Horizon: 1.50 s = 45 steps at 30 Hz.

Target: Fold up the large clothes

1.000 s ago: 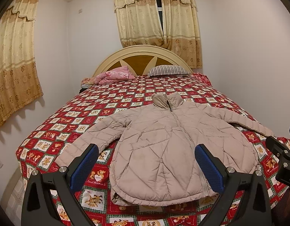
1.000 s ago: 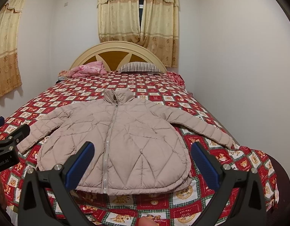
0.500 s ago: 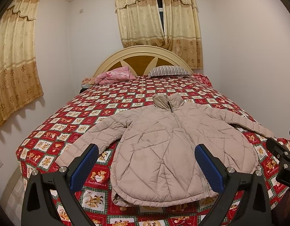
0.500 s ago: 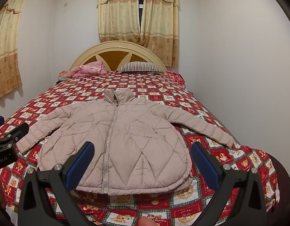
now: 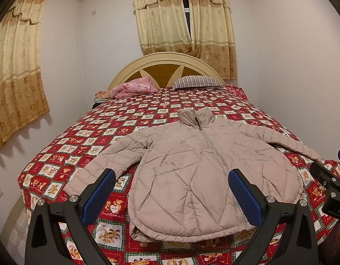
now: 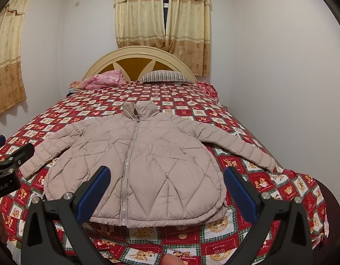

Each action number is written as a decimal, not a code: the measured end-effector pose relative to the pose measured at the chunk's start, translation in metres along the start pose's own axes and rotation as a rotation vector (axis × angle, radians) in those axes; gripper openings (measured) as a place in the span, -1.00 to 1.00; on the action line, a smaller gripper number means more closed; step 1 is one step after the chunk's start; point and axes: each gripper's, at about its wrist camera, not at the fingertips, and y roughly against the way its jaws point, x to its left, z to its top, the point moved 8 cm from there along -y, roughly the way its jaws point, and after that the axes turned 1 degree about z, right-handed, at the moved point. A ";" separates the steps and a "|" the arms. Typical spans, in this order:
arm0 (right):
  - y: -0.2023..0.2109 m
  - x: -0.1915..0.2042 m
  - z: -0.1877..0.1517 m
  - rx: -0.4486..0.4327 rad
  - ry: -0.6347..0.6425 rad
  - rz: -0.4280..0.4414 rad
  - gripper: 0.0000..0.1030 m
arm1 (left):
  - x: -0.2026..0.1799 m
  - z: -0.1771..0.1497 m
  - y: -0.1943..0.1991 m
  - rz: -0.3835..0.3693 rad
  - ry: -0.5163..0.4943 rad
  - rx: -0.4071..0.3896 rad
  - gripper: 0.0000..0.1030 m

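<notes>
- A beige quilted jacket [image 5: 192,172] lies flat and zipped on the near half of the bed [image 5: 148,108], collar toward the headboard [image 5: 165,68], hem toward the near edge.
- Both sleeves are spread out to the sides; the right sleeve [image 6: 240,145] reaches toward the bed's right edge, and the left sleeve [image 5: 103,163] angles toward the near left corner.
- The left claw [image 5: 172,190] hangs above the near edge of the bed, its blue-padded fingers [image 5: 99,196] spread wide and holding nothing.
- The right claw [image 6: 166,190] hangs likewise over the jacket's hem, fingers [image 6: 240,194] wide apart and empty.
- Neither claw touches the jacket.
- A red patchwork bedspread [image 6: 192,101] with bear squares covers the bed.
- At the far end lie a pink blanket [image 5: 132,87] on the left and a striped pillow [image 5: 196,81] to its right.
- Yellow curtains [image 6: 161,15] hang behind the headboard.
</notes>
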 end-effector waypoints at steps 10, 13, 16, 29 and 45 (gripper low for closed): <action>-0.029 -0.024 -0.006 0.018 -0.062 0.047 1.00 | -0.001 -0.002 -0.023 -0.019 -0.033 0.012 0.98; -0.047 -0.045 -0.009 0.034 -0.122 0.077 1.00 | 0.000 0.001 -0.040 -0.008 -0.036 0.012 0.98; -0.064 -0.067 -0.013 0.051 -0.179 0.106 1.00 | 0.003 0.004 -0.065 0.013 -0.032 0.012 0.98; -0.163 -0.226 -0.035 0.204 -0.420 -0.102 1.00 | 0.002 0.019 -0.207 0.064 -0.052 0.091 0.98; -0.253 -0.383 -0.073 0.443 -0.558 -0.351 0.88 | 0.006 0.007 -0.336 0.118 -0.109 0.198 0.98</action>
